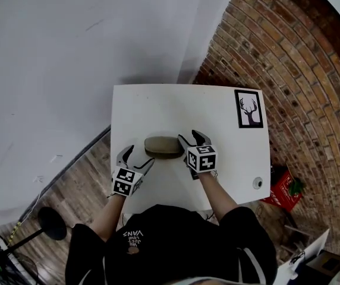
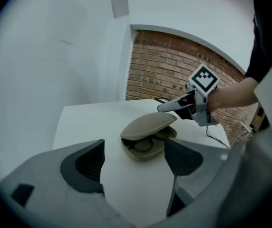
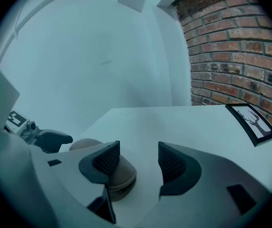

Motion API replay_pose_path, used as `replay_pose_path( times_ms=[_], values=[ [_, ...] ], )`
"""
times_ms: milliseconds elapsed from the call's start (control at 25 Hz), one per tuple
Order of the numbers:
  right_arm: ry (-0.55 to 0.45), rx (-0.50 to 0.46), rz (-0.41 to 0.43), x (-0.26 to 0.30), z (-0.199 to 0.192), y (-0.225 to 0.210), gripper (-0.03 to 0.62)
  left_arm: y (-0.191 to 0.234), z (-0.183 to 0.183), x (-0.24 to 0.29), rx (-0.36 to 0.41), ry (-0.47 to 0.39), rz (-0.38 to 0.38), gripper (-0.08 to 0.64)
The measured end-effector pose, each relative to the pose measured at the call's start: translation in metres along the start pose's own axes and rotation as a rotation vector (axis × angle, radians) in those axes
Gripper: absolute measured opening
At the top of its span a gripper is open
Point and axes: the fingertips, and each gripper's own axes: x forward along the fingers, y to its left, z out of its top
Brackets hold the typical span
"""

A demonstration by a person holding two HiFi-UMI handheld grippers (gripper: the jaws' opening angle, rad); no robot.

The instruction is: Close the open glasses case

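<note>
left tongs (image 1: pixel 138 157): jaws apart, empty | right tongs (image 1: pixel 192 138): jaws apart, empty

Soft, even light fills all three views, leaving only faint shadows on the white table (image 1: pixel 158 111). Both gripper views bend strongly toward their dark round edges, and the right gripper view carries a bluish cast.

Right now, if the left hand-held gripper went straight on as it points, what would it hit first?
The left hand-held gripper would most likely meet the half-open glasses case, straight ahead in line with its open jaws; depth is unclear, so it might graze the white table first.
</note>
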Motion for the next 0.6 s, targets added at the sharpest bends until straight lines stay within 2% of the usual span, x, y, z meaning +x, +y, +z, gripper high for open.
replay_pose_path(
  times_ms=[280, 400, 600],
  values=[
    [-0.002, 0.024, -0.028, -0.011, -0.014, 0.01, 0.233, -0.046, -0.006, 0.005, 0.348, 0.071, -0.163, 0.394],
    [0.001, 0.035, -0.042, -0.014, -0.019, 0.012, 0.235, -0.056, -0.014, 0.008, 0.411, 0.115, -0.209, 0.394],
    [0.004, 0.046, -0.054, -0.015, -0.025, 0.013, 0.235, -0.061, -0.032, 0.013, 0.456, 0.195, -0.244, 0.394]
  ],
)
